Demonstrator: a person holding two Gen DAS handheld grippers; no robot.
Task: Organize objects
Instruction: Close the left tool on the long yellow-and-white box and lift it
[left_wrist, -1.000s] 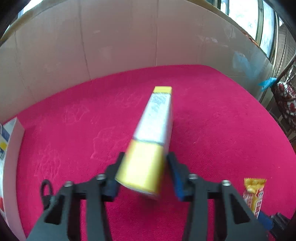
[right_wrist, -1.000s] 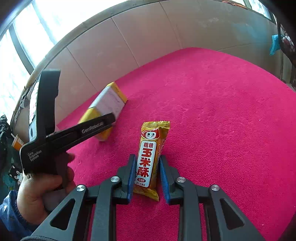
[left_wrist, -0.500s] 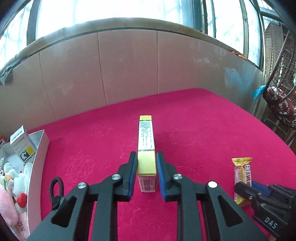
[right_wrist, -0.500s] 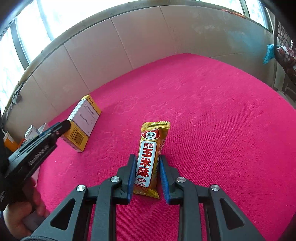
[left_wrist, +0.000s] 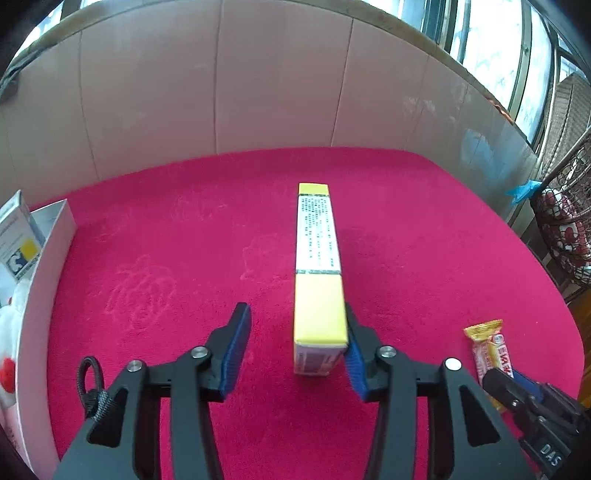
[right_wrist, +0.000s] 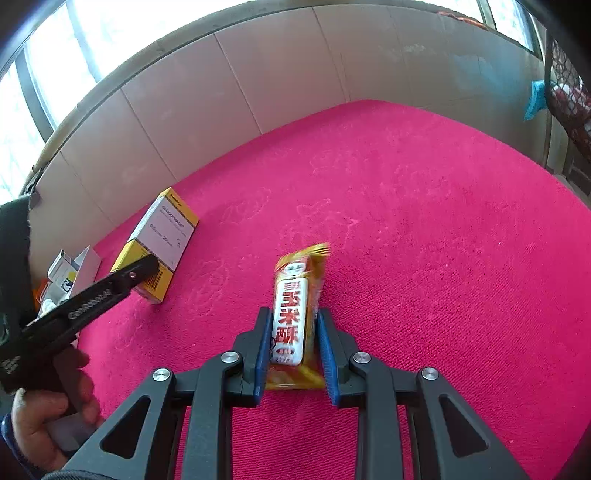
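Your left tongs (left_wrist: 295, 345) gape wide around the box (left_wrist: 318, 280), center frame on the red bench (left_wrist: 424, 258): light stiff cardboard, pinch its long sides. Right tongs (right_wrist: 291, 341) clamp the crinkly, crushable snack bar (right_wrist: 293, 314).

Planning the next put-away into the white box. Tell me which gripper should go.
Right. The right gripper is shut on the snack bar. The left gripper is open around the yellow box, though it is nearer the white box.
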